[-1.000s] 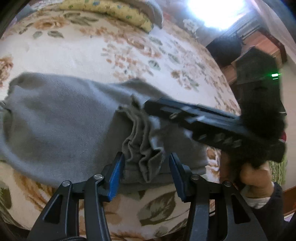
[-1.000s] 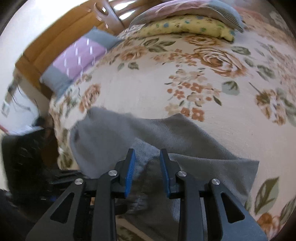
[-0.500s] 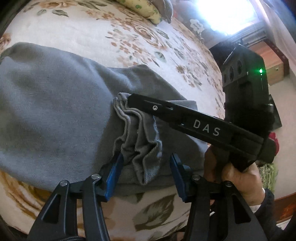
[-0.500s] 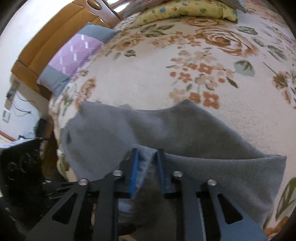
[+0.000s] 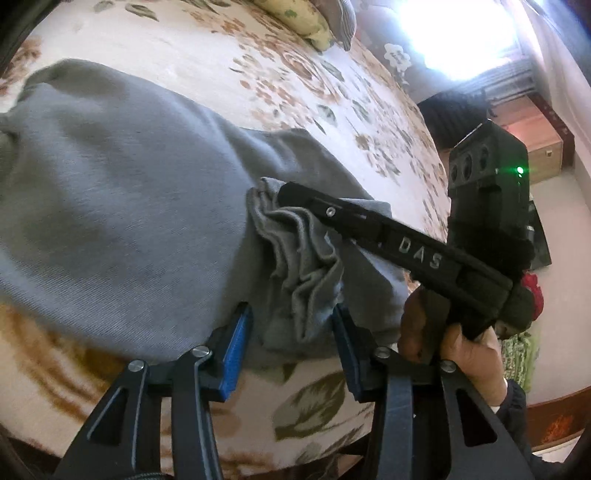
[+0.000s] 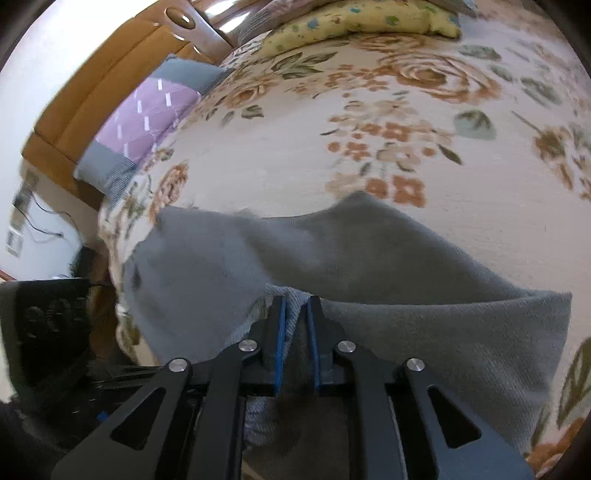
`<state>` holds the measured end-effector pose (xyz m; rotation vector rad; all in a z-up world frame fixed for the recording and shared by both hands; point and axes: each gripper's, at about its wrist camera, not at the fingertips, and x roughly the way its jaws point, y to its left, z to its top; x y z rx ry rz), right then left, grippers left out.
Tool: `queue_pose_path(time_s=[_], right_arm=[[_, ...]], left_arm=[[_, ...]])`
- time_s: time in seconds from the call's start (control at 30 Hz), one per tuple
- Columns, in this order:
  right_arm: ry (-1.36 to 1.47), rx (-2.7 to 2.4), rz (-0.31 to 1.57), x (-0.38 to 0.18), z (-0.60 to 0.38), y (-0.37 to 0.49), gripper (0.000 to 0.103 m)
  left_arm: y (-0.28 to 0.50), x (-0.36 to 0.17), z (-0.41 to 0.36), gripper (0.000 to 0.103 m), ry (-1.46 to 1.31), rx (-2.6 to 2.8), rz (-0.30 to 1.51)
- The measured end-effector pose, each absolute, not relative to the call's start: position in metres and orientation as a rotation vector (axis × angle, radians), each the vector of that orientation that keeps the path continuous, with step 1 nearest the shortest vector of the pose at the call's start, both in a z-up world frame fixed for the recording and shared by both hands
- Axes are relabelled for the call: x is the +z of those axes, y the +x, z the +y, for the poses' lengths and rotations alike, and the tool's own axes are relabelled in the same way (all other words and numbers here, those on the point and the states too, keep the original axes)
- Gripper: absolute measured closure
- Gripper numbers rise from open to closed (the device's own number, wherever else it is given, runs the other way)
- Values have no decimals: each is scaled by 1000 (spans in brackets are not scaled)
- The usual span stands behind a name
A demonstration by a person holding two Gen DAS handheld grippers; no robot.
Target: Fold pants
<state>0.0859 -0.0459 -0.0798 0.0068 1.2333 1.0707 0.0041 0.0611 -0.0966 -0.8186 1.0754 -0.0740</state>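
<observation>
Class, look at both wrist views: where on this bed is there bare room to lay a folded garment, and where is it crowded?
Free: the floral bedspread between the grey pants and the yellow pillow. Crowded: the near edge, where the right gripper pinches the bunched waistband and the left gripper straddles it.

The bed (image 6: 280, 173) carries a cream bedspread printed with orange roses and green leaves. Grey knitted pants (image 6: 369, 266) lie flat on it near the front edge. A yellow floral pillow (image 6: 354, 22) and a lilac quilted pillow with grey ends (image 6: 147, 114) rest at the wooden headboard (image 6: 92, 85).
</observation>
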Motion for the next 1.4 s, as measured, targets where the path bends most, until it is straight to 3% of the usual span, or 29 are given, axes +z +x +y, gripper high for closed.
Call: queue_pose_path(time_s=[0.3, 0.5, 0.63, 0.97, 1.13, 1.23, 1.4], right_arm=[[121, 1071, 1176, -45, -84, 96, 81], [63, 1001, 1242, -65, -89, 99, 82], [30, 983, 1296, -88, -85, 91, 83], [-21, 1078, 1176, -28, -56, 88, 81], [-60, 1106, 1164, -17, -32, 85, 80], [-79, 1115, 1167, -15, -19, 82, 76], [-117, 1147, 1162, -12, -4, 72, 73]], left_arm=[[5, -51, 35, 59, -732, -179, 968], [15, -74, 22, 58, -709, -197, 1040], [8, -95, 36, 58, -799, -184, 1067], [-26, -65, 72, 58, -858, -90, 945], [-41, -63, 91, 57, -913, -30, 914], [-53, -61, 101, 49, -932, 19, 896], [-69, -56, 116, 49, -936, 106, 850]])
